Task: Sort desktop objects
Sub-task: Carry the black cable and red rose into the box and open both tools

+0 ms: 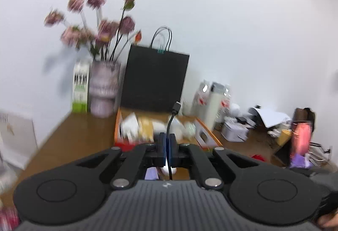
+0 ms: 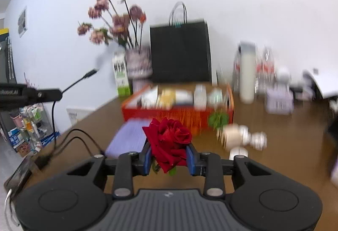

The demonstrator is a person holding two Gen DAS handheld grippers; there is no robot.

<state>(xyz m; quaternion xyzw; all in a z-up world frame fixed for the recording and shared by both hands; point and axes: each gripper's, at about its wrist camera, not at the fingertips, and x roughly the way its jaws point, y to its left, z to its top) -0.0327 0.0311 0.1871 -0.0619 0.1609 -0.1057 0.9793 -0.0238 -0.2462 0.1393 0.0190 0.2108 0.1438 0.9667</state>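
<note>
My left gripper (image 1: 167, 142) is shut on a black charging cable (image 1: 171, 119) whose plug sticks up above the fingers; the cable also shows at the left of the right wrist view (image 2: 78, 81), held in the air. My right gripper (image 2: 169, 154) is shut on a red rose (image 2: 169, 138), held above the brown table (image 2: 285, 131). An orange box (image 2: 179, 115) full of small items stands ahead of both grippers, also in the left wrist view (image 1: 124, 142). Both views are blurred.
A vase of dried pink flowers (image 2: 138, 62), a green-white carton (image 2: 121, 74) and a black paper bag (image 2: 179, 51) stand by the wall. A lilac pad (image 2: 128, 138), a small beige doll (image 2: 243, 138), a white bottle (image 2: 247, 74) and clutter lie on the table.
</note>
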